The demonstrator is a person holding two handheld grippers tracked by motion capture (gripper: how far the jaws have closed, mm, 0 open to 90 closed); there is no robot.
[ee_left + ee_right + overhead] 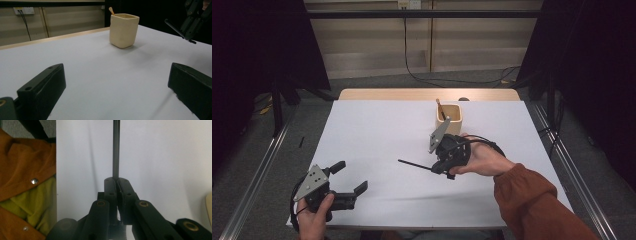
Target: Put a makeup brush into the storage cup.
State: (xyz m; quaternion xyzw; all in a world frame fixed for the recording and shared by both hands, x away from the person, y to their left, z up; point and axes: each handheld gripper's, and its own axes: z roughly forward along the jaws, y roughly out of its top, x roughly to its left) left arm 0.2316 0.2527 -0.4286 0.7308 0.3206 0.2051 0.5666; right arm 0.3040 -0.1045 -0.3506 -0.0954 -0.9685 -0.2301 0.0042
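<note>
- Slippage is looking like the main risk: the right tongs (443, 167) are pinching the thin black straight stick (414, 164) only at one end, so most of its length is jutting out unsupported, and a quick swing or a knock against the rim of the cream square ceramic cup (449, 119) could be twisting it loose.
- Tipping is a second risk, as I judge it: the cup is standing alone toward the far edge of the white table (377, 135), and a stick pushed in at a slant could be nudging it over or jostling the slim wooden stick (440, 108) already leaning inside it.
- In the right gripper view, the right tongs (116, 180) are standing fully closed, clamping the black stick (115, 147) between their tips; the stick is pointing straight out ahead of them.
- The held stick is hovering above the table, nearer the person than the cup and off to the cup's left.
- The left tongs (352, 176) are gaping wide, holding and touching nothing, resting low at the near edge, well apart from the cup.
- In the left gripper view the cup (123, 30) is standing upright beyond the spread jaws.
</note>
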